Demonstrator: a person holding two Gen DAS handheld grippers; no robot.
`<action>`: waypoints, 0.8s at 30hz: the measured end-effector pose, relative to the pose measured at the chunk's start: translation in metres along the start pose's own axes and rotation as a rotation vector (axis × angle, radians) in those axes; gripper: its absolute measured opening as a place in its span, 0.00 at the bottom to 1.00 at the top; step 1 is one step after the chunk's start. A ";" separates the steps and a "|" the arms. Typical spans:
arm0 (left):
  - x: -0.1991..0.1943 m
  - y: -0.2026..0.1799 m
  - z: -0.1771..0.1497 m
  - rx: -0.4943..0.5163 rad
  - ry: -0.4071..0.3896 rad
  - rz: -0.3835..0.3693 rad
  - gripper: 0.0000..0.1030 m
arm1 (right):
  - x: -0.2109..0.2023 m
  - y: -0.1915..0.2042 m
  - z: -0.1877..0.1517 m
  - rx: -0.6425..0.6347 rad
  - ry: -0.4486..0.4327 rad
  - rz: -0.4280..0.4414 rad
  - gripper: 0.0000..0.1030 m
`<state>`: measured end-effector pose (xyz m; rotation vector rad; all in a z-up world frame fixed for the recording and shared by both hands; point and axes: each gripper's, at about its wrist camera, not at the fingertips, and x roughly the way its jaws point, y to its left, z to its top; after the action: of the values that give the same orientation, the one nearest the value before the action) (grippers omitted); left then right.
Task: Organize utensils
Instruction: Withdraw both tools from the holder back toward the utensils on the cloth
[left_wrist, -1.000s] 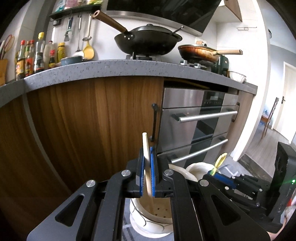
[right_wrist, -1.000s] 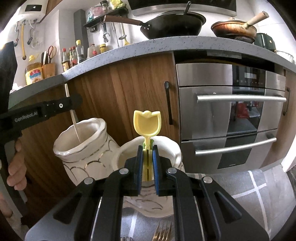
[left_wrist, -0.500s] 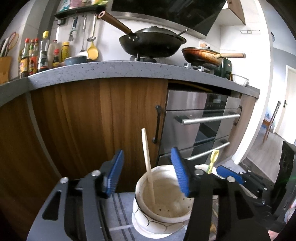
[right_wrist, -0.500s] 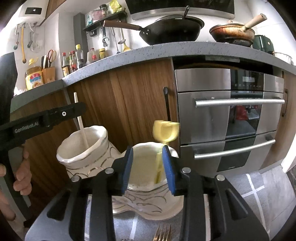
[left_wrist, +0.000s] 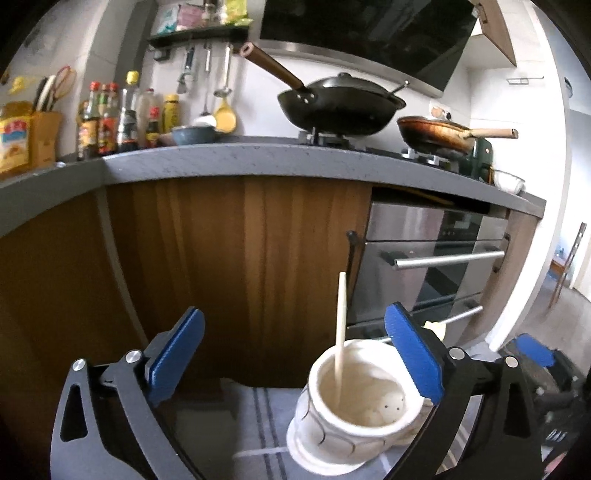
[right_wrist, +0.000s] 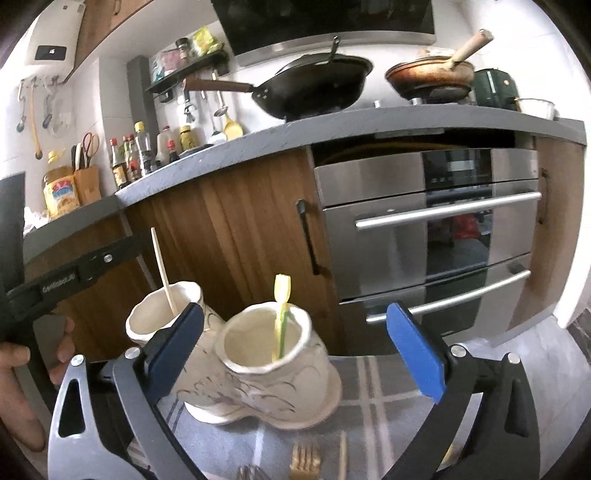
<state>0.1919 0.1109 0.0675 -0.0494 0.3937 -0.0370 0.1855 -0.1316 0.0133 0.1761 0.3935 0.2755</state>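
Both our tongs' jaws have just been opening, nothing between them. Fork (right_wrist: 304, 459) lies at six o'clock under right gripper (right_wrist: 295, 350), tines toward holder (right_wrist: 273, 369); left gripper (left_wrist: 295, 354) is farther off.

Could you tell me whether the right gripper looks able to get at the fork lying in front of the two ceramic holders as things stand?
Probably yes. The right gripper is open with nothing between its fingers, and the fork lies bare on the cloth just below it, in front of the nearer holder. Only its tines show, so the handle's position is unclear.

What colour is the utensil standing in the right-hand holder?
Pale yellow top on a green stem: the tulip-shaped utensil, clearest in the right wrist view.
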 end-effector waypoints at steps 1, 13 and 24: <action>-0.004 0.000 0.000 0.001 -0.001 -0.002 0.95 | -0.005 -0.003 0.001 -0.003 -0.001 -0.011 0.95; -0.060 -0.039 -0.032 0.101 0.058 -0.070 0.95 | -0.072 -0.054 -0.018 -0.016 0.063 -0.116 0.95; -0.055 -0.064 -0.097 0.032 0.212 -0.108 0.95 | -0.080 -0.104 -0.071 0.000 0.167 -0.224 0.95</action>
<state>0.1027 0.0458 0.0027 -0.0351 0.6016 -0.1565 0.1099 -0.2456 -0.0455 0.1083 0.5744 0.0693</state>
